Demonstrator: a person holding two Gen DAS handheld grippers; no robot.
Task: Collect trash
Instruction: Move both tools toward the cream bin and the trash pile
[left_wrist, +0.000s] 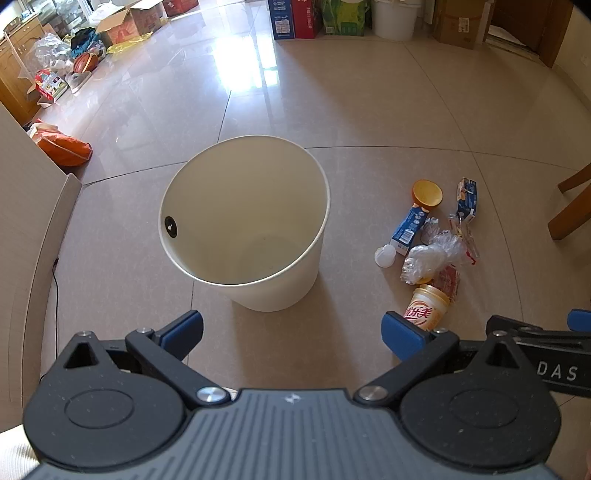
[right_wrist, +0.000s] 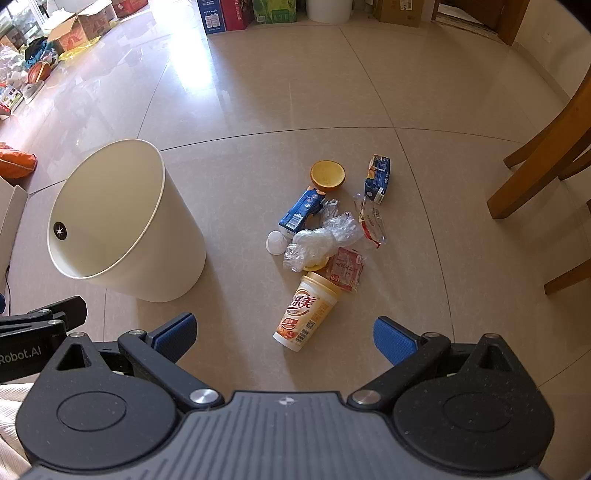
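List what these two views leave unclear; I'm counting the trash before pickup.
- Bin: right wrist view shows only part of the inside; its near wall hides the bottom.
- Paper cup: in the left wrist view, the left claw's blue pad covers its base.
- Under the clear plastic bag: a yellow scrap peeks out, too hidden to identify.
- Small print on the blue carton: too small to read.

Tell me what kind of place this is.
Probably a lived-in home: glossy beige tiled floor, wooden chair legs, cardboard boxes along the far wall, and a white plastic waste bin.
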